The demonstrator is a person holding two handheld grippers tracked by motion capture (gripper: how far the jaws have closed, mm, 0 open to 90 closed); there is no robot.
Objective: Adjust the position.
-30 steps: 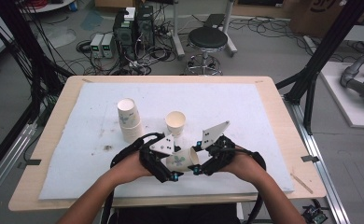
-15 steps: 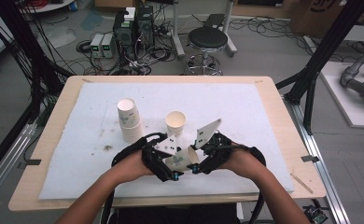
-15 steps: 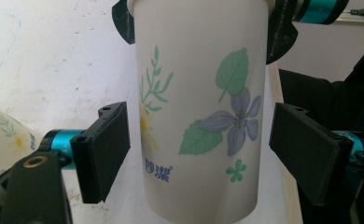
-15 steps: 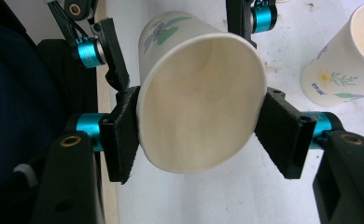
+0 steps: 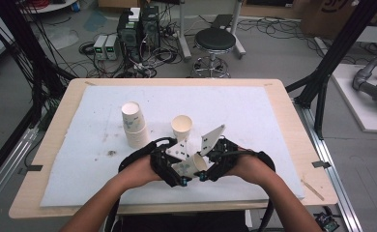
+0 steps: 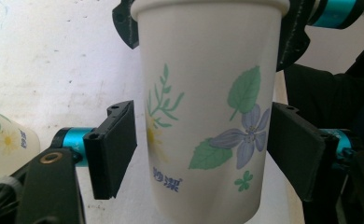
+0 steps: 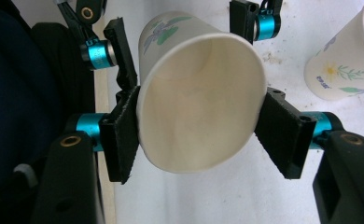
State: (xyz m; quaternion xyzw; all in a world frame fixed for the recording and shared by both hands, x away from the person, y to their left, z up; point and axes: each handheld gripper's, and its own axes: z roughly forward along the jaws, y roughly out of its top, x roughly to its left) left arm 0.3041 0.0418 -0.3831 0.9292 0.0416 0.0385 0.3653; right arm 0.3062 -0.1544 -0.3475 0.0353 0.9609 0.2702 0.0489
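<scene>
paper cup point(image 7: 201, 100) pinched near its rim by right gripper point(image 7: 199, 133), over near edge of white mat point(image 5: 273, 111).

pads squeezing the mouth into an oval; left gripper point(image 6: 203, 149) set around the cup's lower body, jaws just now closing, left pad touching or nearly so, right pad hard against the wall. farther out: upright cup point(image 5: 181, 127), upside-down cup stack point(image 5: 134, 124), wooden table point(image 5: 293, 125).

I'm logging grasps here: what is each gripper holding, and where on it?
The right gripper clamps a paper cup near its rim. The left gripper's jaws, just closing, flank its body, pads not pressing.
</scene>
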